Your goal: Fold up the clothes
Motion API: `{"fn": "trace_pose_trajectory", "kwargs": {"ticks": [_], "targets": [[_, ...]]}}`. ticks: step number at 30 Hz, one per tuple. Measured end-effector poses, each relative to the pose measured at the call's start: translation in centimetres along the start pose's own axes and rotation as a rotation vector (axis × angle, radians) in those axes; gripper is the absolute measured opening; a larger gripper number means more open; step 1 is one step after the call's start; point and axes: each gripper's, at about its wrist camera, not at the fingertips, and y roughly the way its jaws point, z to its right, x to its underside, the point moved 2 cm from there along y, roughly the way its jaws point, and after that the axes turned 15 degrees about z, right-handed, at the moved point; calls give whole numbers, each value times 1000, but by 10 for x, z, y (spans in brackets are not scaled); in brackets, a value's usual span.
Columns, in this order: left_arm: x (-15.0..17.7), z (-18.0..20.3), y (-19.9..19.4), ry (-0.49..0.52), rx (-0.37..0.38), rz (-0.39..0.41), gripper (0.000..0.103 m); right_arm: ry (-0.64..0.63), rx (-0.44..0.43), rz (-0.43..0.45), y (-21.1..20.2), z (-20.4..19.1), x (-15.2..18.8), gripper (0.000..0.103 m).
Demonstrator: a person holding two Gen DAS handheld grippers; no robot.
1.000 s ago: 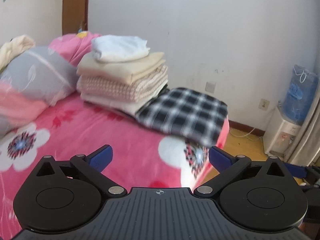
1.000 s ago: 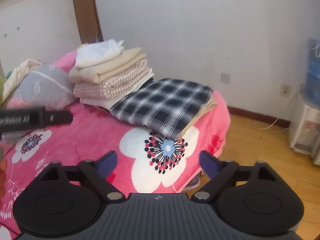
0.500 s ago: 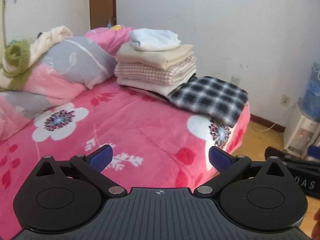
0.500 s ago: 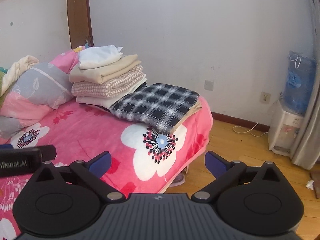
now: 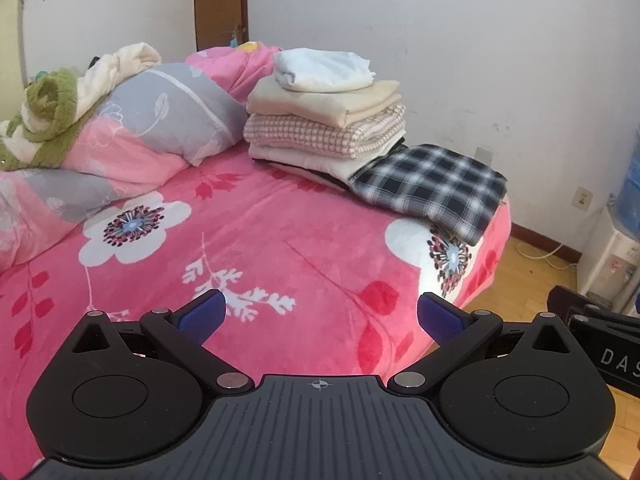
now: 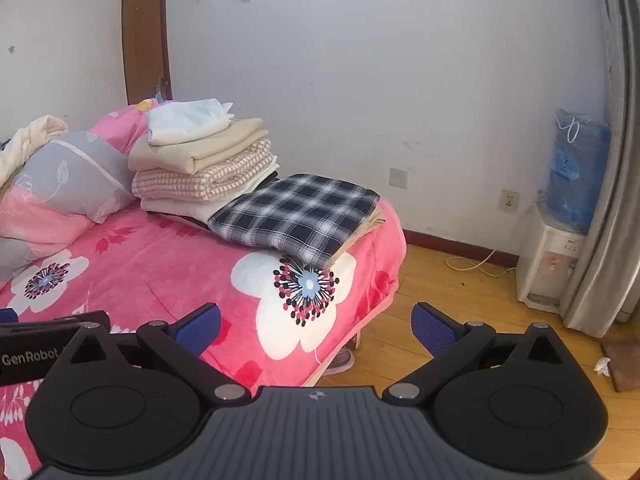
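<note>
A folded black-and-white plaid garment [image 5: 430, 186] [image 6: 298, 212] lies at the far corner of the bed, partly over a beige piece. Beside it stands a stack of folded clothes [image 5: 324, 116] [image 6: 202, 160]: white on top, then beige, pink checked and cream. My left gripper [image 5: 321, 314] is open above the pink flowered blanket [image 5: 256, 240], well short of the clothes, with nothing between its blue pads. My right gripper [image 6: 316, 326] is also open and empty, hanging over the bed's near corner and the wooden floor. The left tool's body [image 6: 36, 344] shows at the left edge of the right wrist view.
Pillows [image 5: 160, 120] with a green and cream bundle [image 5: 52, 108] on them lie at the head of the bed. A water dispenser [image 6: 560, 248] with a blue bottle and a grey curtain [image 6: 608, 200] stand at the right wall. A shoe [image 6: 340, 360] peeks from under the bed.
Both grippers have drawn back from the folded clothes, which now look smaller and farther away. More of the blanket and the floor is in view. Both stay open and empty.
</note>
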Motion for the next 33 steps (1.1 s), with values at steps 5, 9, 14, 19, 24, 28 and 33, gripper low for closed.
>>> {"fn": "trace_pose_trajectory", "kwargs": {"ticks": [5, 9, 14, 19, 24, 28, 33], "targets": [[-1, 1, -2, 30, -8, 14, 103, 4, -2, -8, 1, -1, 1, 103], [-1, 2, -2, 37, -8, 21, 103, 1, -5, -9, 0, -3, 1, 103], [-2, 1, -2, 37, -9, 25, 103, -4, -3, -9, -1, -4, 2, 103], [-3, -1, -3, 35, -10, 27, 103, -3, -2, -10, -2, -4, 1, 103], [-4, -2, -3, 29, -11, 29, 103, -5, -1, -10, -2, -4, 1, 103], [-4, -3, -4, 24, -12, 30, 103, -7, 2, -7, -3, -4, 1, 103], [-4, -4, -4, 20, -12, 29, 103, -10, 1, -7, -4, -5, 1, 103]]}}
